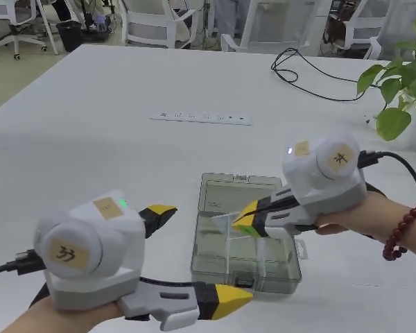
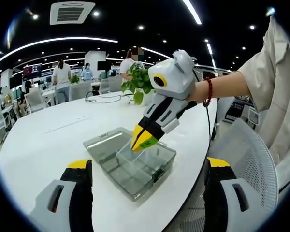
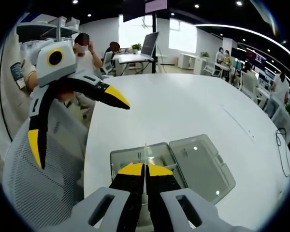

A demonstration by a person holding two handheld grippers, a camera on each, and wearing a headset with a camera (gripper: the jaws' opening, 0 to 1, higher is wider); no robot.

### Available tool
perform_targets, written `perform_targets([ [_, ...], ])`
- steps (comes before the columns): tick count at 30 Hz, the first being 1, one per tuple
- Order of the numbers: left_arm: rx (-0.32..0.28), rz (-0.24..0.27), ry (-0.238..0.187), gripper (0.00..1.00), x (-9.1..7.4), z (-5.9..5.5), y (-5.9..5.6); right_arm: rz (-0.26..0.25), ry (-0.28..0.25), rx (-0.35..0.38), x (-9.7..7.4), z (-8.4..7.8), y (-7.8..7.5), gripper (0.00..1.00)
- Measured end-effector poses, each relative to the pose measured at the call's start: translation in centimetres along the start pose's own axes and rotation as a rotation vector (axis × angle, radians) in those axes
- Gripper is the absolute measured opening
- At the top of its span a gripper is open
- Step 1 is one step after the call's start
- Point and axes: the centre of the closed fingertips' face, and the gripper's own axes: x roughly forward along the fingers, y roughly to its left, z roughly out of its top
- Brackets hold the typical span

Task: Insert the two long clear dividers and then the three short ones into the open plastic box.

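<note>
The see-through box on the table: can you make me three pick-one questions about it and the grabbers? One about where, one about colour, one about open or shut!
1. Where is the clear divider?
A. On the floor
B. Pinched in the right gripper, at the box
C. On a chair

2. What colour are the grippers' tips?
A. Yellow
B. Red
C. Blue

3. How is the box's lid?
A. Shut tight
B. Open, lying flat on the table
C. Standing straight up

Answers:
1 B, since the right gripper's jaws are closed on the clear sheet right at the box.
2 A, since every jaw ends in a yellow tip.
3 B, since the lid lies spread out flat beside the open tray.
</note>
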Motion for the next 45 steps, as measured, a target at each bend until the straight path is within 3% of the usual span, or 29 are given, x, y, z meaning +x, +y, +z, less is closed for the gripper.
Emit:
perform_targets([
  [9, 0.024, 0.001, 0.0, 0.98, 0.1, 0.2, 0.0, 0.025, 0.087, -0.013, 0.5, 0.3, 0.0, 0.03],
  [12, 0.029, 0.002, -0.002, 0.97, 0.1, 0.3, 0.1, 0.037, 0.117, -0.059, 0.8, 0.5, 0.3, 0.02],
  [25, 0.032, 0.007, -0.004, 0.94, -0.1, 0.3, 0.3, 0.065, 0.162, -0.127, 2.6, 1.1, 0.7, 0.02],
  [45, 0.032, 0.019, -0.013, 0.94, -0.2, 0.4, 0.2, 0.103, 0.2, -0.193, 4.2, 0.2, 1.0, 0.02],
])
